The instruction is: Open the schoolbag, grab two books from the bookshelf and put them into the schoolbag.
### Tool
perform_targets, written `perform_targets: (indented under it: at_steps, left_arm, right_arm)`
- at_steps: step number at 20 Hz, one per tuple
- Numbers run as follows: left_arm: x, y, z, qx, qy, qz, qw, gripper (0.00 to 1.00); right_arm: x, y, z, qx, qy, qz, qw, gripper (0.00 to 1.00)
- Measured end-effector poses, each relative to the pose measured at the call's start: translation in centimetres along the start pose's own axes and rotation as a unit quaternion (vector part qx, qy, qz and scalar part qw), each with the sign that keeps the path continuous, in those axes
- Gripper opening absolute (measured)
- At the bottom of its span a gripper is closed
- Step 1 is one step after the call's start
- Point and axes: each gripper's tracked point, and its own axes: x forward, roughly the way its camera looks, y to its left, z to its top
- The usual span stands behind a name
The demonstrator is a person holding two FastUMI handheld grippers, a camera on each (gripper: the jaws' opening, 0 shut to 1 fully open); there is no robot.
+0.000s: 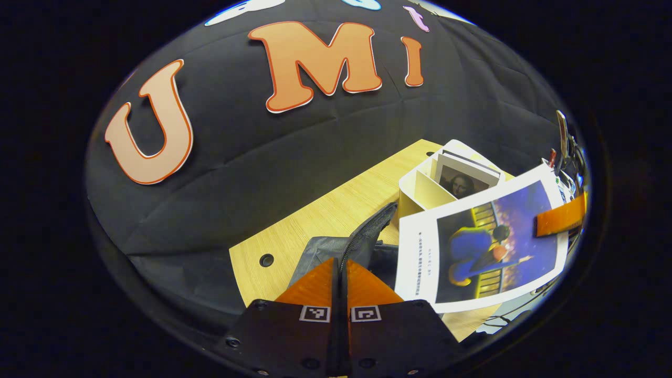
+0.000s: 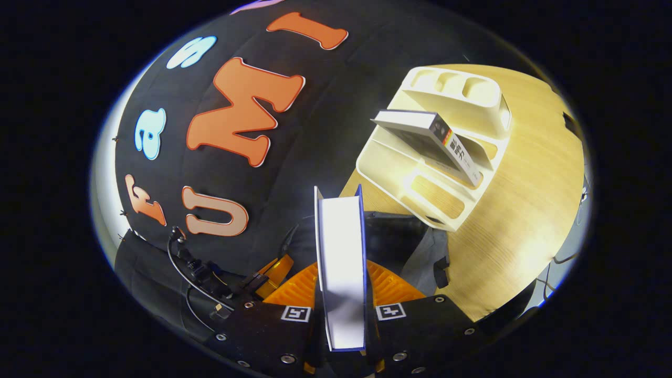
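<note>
My orange fingers [image 2: 342, 286] grip a white-paged, blue-edged book [image 2: 341, 262]. Beside the cream bookshelf [image 2: 420, 189], the schoolbag [image 1: 362, 244] looks grey, perhaps black inside. The table [image 2: 520, 220] is pale wood-grain.

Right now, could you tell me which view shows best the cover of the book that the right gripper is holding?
The left gripper view: the book faces it flat, with its blue cover picture plain, and an orange finger of the right gripper lies on it. The right gripper view shows the same book edge-on, its white page block between that gripper's fingers.
</note>
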Motion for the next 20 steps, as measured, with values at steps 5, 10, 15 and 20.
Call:
perform_targets:
  at_steps: [5, 10, 15, 20]
  left_arm:
    - [-0.3, -0.6, 0.3, 0.007, -0.001, -0.002, 1.000, 0.01]
    - [-0.7, -1.6, 0.7, 0.007, -0.007, -0.008, 1.000, 0.01]
    - [-0.9, -2.8, 0.8, 0.016, -0.010, -0.014, 1.000, 0.01]
    - [-0.9, -3.9, 0.9, 0.026, -0.008, -0.020, 0.999, 0.00]
  right_arm:
    - [4.4, -2.4, -2.1, 0.007, 0.021, -0.022, 1.000, 0.30]
    - [8.1, -4.5, -3.8, 0.008, 0.047, -0.053, 0.997, 0.30]
    - [12.9, -4.5, -4.8, 0.024, 0.064, -0.058, 0.996, 0.30]
    - [16.9, -4.3, -5.6, 0.031, 0.065, -0.062, 0.995, 0.30]
